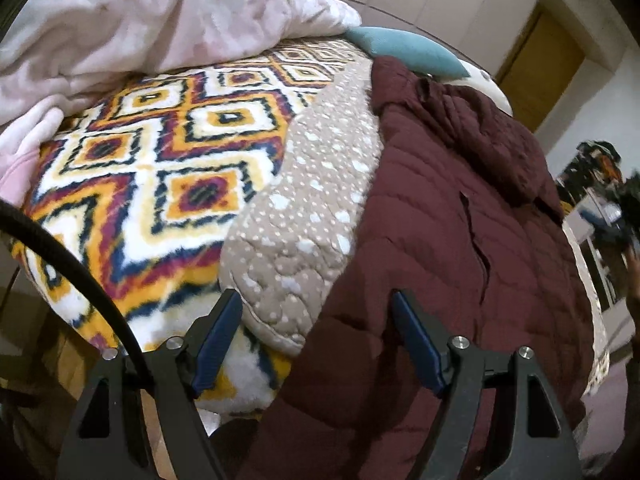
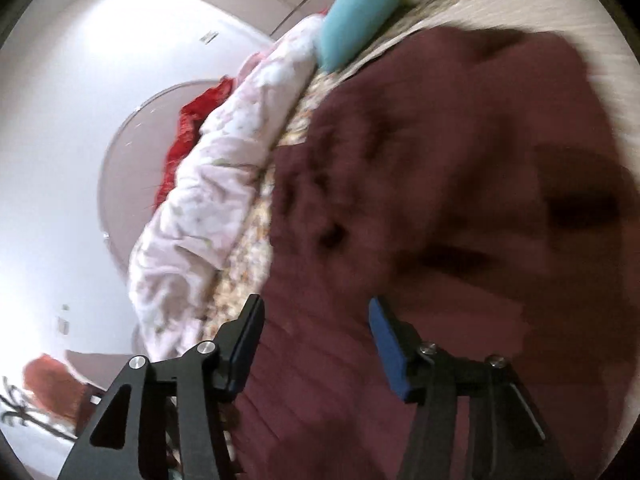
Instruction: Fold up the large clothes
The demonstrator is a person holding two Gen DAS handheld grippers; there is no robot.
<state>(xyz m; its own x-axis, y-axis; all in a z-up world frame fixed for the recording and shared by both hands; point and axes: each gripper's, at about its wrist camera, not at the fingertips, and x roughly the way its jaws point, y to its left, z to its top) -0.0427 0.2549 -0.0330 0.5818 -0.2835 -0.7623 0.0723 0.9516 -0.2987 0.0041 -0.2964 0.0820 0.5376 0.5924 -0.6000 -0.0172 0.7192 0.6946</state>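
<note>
Folding looks barely under way, as I judge it: the maroon quilted jacket (image 1: 460, 220) lies rumpled and partly bunched on the bed, over the beige dotted quilt (image 1: 312, 200) beside the patterned blanket (image 1: 152, 152), with no tidy fold showing. The left gripper (image 1: 318, 340) hangs with its jaws apart and empty just above the jacket's near edge. The right gripper (image 2: 316, 344), likewise spread and holding nothing, hovers over the jacket's blurred middle, so both sides seem left to fold.
</note>
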